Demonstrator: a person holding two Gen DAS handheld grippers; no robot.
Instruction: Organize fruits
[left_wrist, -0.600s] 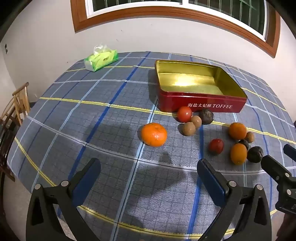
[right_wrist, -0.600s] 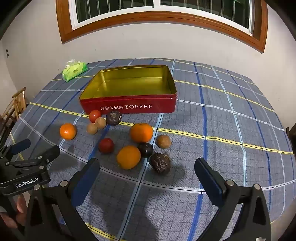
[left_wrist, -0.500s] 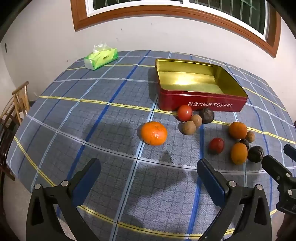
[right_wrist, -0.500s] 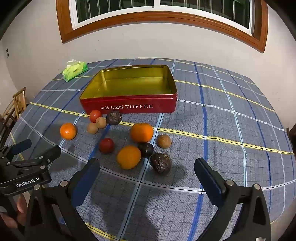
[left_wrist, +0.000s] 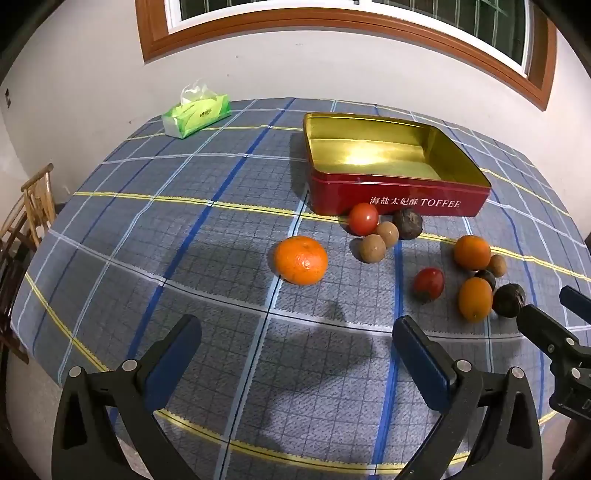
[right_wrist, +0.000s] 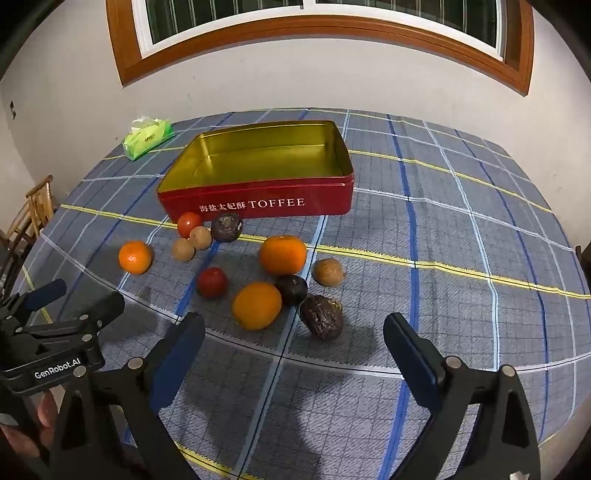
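Note:
An empty red toffee tin (left_wrist: 399, 201) (right_wrist: 258, 205) with a gold inside stands open on the checked tablecloth. Several fruits lie loose in front of it: a mandarin (left_wrist: 301, 260) (right_wrist: 135, 257) apart at the left, a red tomato (left_wrist: 364, 219) (right_wrist: 189, 224), two brown longans, dark wrinkled passion fruits (right_wrist: 321, 316), oranges (right_wrist: 256, 305) (left_wrist: 475, 298) and another tomato (right_wrist: 211, 282). My left gripper (left_wrist: 295, 358) is open and empty, short of the mandarin. My right gripper (right_wrist: 293, 354) is open and empty, just short of the wrinkled passion fruit.
A green tissue pack (left_wrist: 195, 114) (right_wrist: 147, 138) lies at the table's far left. A wooden chair (left_wrist: 26, 214) stands off the left edge. The wall and a window frame are behind the table. Each gripper shows at the edge of the other's view.
Both views have shifted very slightly nearer the fruits. Both grippers stay open and nothing on the table has moved.

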